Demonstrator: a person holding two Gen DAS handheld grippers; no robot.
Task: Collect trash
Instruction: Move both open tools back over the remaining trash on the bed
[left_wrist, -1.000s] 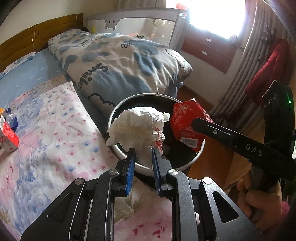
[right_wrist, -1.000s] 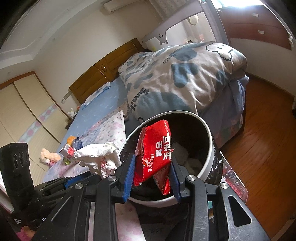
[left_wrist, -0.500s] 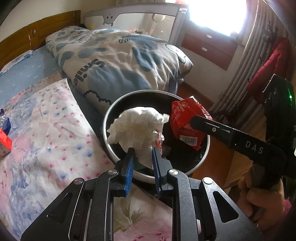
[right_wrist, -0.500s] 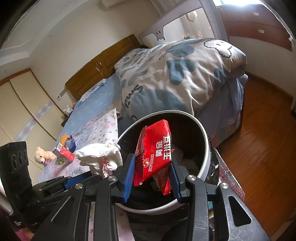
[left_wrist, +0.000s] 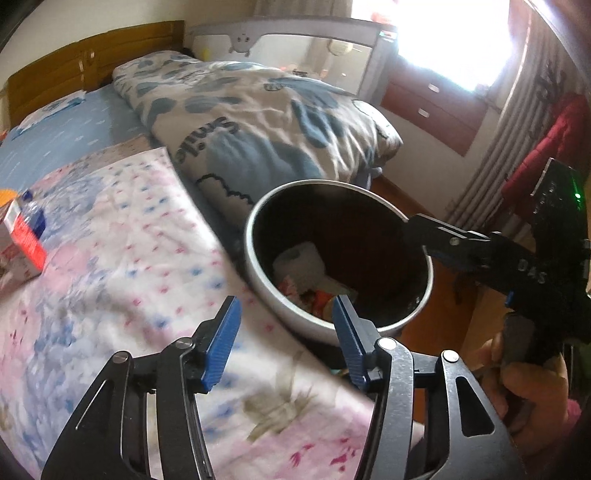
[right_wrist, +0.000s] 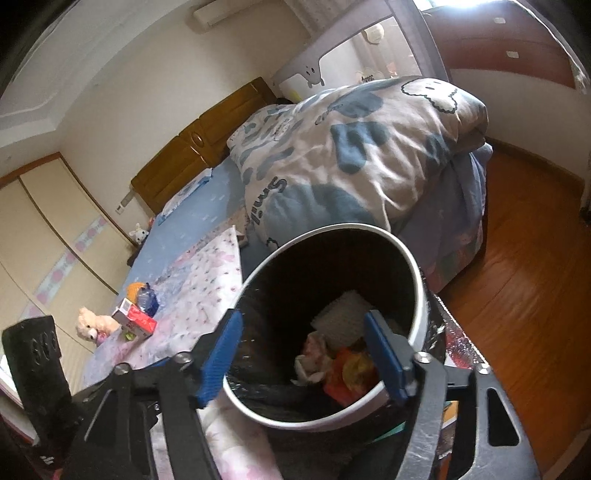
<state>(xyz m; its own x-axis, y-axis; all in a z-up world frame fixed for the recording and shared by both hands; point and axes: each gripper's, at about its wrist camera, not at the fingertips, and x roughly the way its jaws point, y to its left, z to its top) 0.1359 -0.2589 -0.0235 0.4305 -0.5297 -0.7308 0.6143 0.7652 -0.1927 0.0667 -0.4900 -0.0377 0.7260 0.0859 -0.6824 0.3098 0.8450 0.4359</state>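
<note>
A round bin with a white rim (left_wrist: 258, 288) and dark inside stands against the bed's edge. My left gripper (left_wrist: 285, 306) hangs over its near rim; its jaws are opening with nothing between them. The right gripper (right_wrist: 303, 325) hovers over the bin (right_wrist: 415, 295), its jaws also opening and empty. At the bottom of the bin lie a crumpled white tissue (right_wrist: 310, 354), a red snack wrapper (right_wrist: 347, 373) and a flat white pad (right_wrist: 343, 317). The left wrist view shows one right finger (left_wrist: 443, 236) reaching over the far rim, and the hand (left_wrist: 524, 380) that holds that gripper.
On the floral sheet (left_wrist: 110, 258) to the left lie a red and white box (right_wrist: 135, 321), a blue bottle (right_wrist: 147, 301) and an orange thing (right_wrist: 135, 288). A folded duvet (left_wrist: 258, 122) lies behind the bin. Wooden floor (right_wrist: 517, 295) is to the right.
Both grippers have opened. The white tissue left the left jaws and the red wrapper left the right jaws; both now lie inside the bin.
</note>
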